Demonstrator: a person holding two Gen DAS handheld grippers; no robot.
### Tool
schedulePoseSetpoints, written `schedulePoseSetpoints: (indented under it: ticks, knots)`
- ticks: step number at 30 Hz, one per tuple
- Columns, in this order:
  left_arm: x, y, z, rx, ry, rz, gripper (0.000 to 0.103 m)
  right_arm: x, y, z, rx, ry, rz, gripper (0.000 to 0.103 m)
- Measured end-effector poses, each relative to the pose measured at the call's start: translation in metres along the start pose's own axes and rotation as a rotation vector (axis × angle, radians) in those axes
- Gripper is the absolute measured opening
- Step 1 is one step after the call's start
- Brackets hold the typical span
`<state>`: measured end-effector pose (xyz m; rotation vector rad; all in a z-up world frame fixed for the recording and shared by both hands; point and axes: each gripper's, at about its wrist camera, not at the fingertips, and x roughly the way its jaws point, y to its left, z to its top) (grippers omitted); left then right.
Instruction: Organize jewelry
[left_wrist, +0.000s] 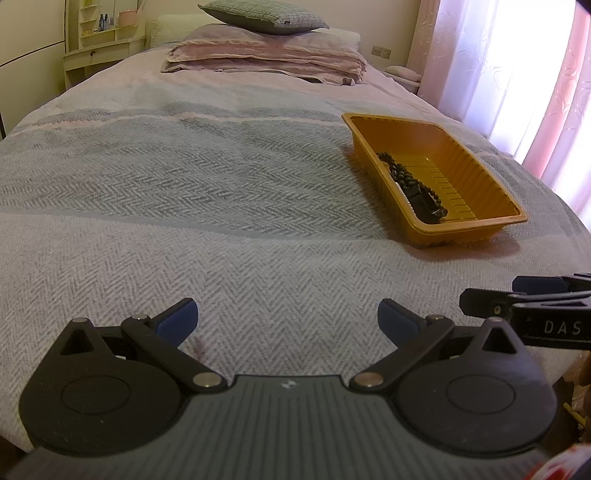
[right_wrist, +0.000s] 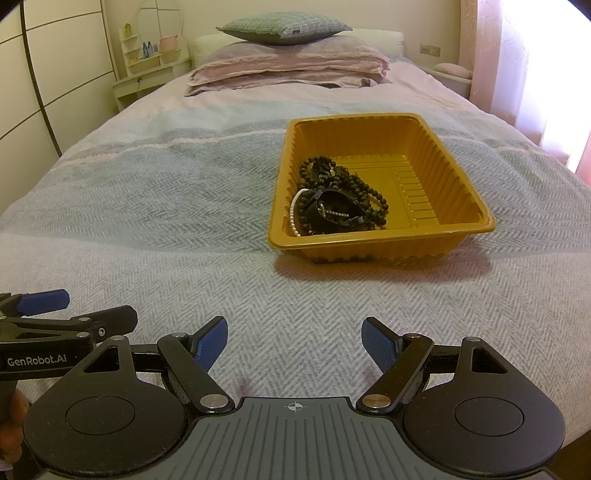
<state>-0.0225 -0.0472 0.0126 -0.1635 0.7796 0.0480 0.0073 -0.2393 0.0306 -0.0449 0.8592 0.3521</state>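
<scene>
A yellow plastic tray lies on the bed, ahead of my right gripper; it shows far right in the left wrist view. In its left part lie a dark bead necklace, a white pearl strand and a black band-like piece; the dark beads also show in the left wrist view. My left gripper is open and empty above the blanket. My right gripper is open and empty, short of the tray. Each gripper shows at the edge of the other's view.
The bed has a grey herringbone blanket. Folded pink bedding with a grey pillow lies at the head. A cream shelf unit stands back left. Pink curtains hang along the right side.
</scene>
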Motion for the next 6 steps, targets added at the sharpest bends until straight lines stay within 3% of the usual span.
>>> schedulePoseSetpoints:
  ticks: [6]
  knots:
    - [-0.0021, 0.0025, -0.0013, -0.009, -0.019, 0.015, 0.103, 0.0005, 0.0006, -0.0008, 0.000, 0.000, 0.001, 0.079]
